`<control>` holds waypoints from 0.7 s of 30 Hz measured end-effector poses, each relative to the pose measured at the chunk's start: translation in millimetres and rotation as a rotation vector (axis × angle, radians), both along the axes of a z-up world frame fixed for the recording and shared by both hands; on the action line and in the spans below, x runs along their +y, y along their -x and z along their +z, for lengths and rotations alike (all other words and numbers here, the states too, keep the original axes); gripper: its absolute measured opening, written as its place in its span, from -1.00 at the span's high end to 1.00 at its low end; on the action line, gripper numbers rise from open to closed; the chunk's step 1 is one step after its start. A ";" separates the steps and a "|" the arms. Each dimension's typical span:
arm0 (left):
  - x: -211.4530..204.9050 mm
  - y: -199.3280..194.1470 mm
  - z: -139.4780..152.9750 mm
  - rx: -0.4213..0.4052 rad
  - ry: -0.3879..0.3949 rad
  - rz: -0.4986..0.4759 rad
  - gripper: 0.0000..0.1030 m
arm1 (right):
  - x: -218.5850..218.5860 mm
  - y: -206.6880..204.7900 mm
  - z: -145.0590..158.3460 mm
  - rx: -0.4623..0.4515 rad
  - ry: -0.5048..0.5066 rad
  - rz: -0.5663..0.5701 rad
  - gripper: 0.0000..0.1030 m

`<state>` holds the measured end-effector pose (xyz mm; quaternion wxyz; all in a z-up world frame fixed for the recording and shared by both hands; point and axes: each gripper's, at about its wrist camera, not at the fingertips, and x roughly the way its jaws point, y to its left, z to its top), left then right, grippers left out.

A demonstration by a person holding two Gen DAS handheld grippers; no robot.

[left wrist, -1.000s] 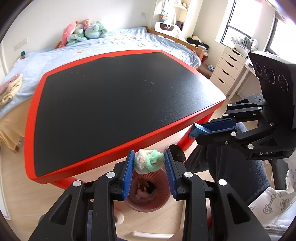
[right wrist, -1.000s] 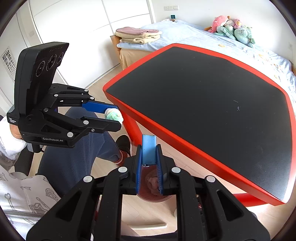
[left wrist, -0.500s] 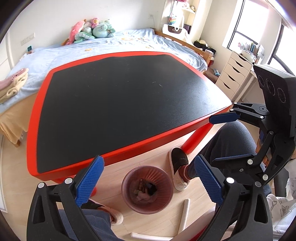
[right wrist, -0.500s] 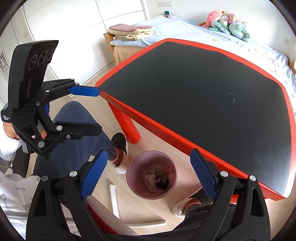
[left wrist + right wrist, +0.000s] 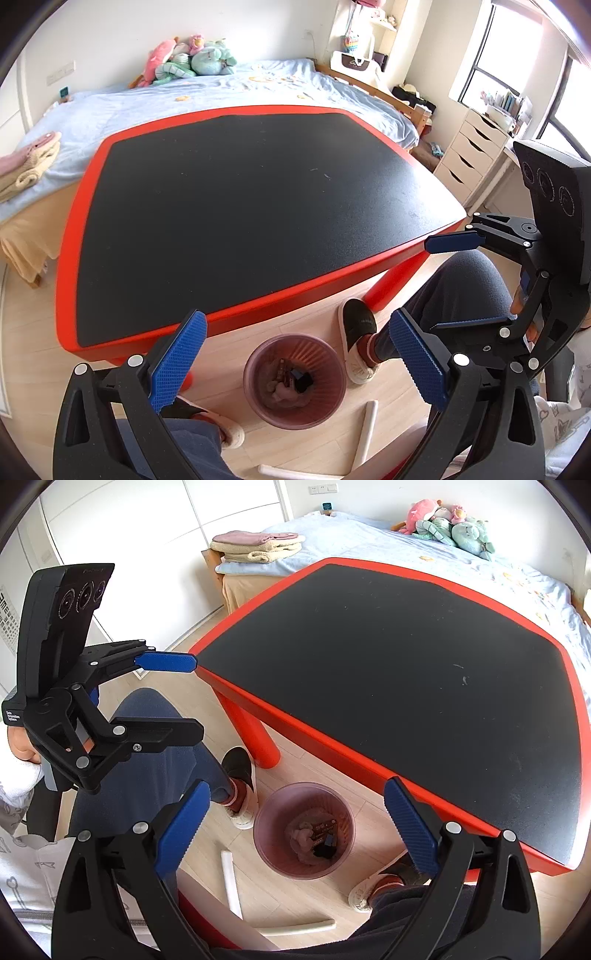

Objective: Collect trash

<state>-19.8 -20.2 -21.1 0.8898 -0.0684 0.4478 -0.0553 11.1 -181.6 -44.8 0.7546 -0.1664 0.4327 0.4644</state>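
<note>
A pink waste bin [image 5: 295,380] stands on the wood floor in front of the red-edged black table [image 5: 236,206]. It holds crumpled trash and a dark wrapper; it also shows in the right wrist view [image 5: 304,830]. My left gripper [image 5: 295,354] hangs above the bin, wide open and empty. My right gripper [image 5: 295,823] is also above the bin, wide open and empty. Each gripper shows in the other's view, the right one [image 5: 454,280] and the left one [image 5: 166,698].
The person's legs and slippered feet [image 5: 356,339] flank the bin. White tubes [image 5: 231,878] lie on the floor near a chair. A bed [image 5: 207,92] with plush toys and folded towels stands behind the table. A white drawer unit [image 5: 469,158] is at the right.
One second ago my left gripper held a green and white wad over the bin and my right was shut. Both opened wide, the wad dropped away, and both grippers rose a little.
</note>
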 end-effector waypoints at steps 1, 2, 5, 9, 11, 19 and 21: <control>1.5 -1.1 1.6 -0.002 -0.001 0.005 -0.85 | -0.3 -1.0 1.7 -0.003 -0.004 -0.004 -0.83; 2.8 -2.3 3.2 -0.003 -0.001 0.008 -0.85 | -0.2 -2.4 3.5 -0.007 -0.005 -0.010 -0.85; 7.2 -7.6 8.1 -0.010 0.001 0.011 -0.85 | 0.6 -7.6 11.3 -0.021 -0.009 -0.032 -0.87; 10.0 -15.9 17.1 -0.031 -0.018 0.023 -0.85 | 1.6 -19.5 26.7 -0.056 -0.021 -0.069 -0.88; 12.1 -21.0 23.9 -0.050 -0.028 0.031 -0.85 | 1.3 -27.8 35.7 -0.076 -0.032 -0.098 -0.89; 19.6 -43.0 44.0 -0.097 -0.077 0.046 -0.85 | 6.5 -61.8 67.2 -0.137 -0.065 -0.187 -0.92; 21.8 -46.5 47.1 -0.108 -0.079 0.052 -0.85 | 7.5 -69.6 73.1 -0.150 -0.070 -0.207 -0.92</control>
